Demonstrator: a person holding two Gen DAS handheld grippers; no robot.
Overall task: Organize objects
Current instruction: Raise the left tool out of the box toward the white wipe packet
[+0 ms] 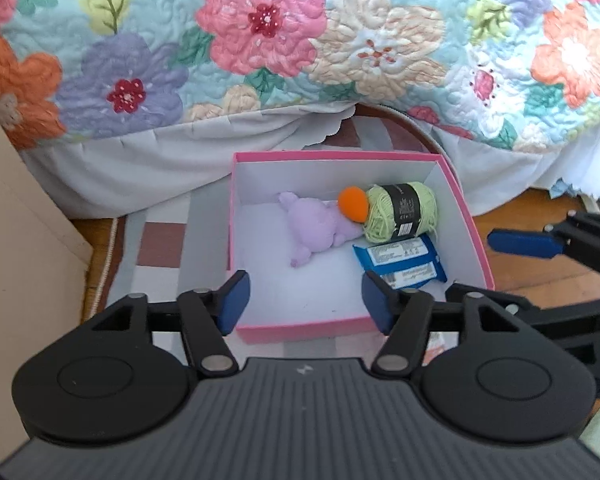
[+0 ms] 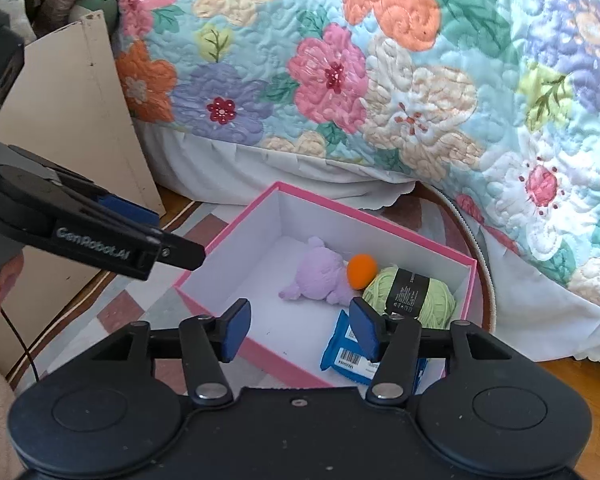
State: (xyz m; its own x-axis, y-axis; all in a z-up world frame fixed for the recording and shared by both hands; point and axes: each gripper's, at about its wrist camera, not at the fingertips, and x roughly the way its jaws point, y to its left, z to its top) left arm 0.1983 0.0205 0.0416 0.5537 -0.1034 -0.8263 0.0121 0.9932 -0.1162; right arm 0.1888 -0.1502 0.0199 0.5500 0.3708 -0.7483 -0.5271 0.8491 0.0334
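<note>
Blue-padded, the left gripper (image 1: pixel 305 302) and right gripper (image 2: pixel 298 330) both hang with jaws apart and nothing between them, just above the near rim of the pink box (image 1: pixel 466 216). The right's pad hides part of the blue packet (image 2: pixel 342 354). Inside, the packet, green yarn (image 1: pixel 400 210), orange ball (image 1: pixel 353 201) and purple plush (image 1: pixel 320 226) crowd the right, leaving the left floor bare, under the quilt (image 1: pixel 260 40) beyond.

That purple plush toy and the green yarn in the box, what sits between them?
An orange ball rests between the purple plush toy and the green yarn, touching both, in either wrist view.
</note>
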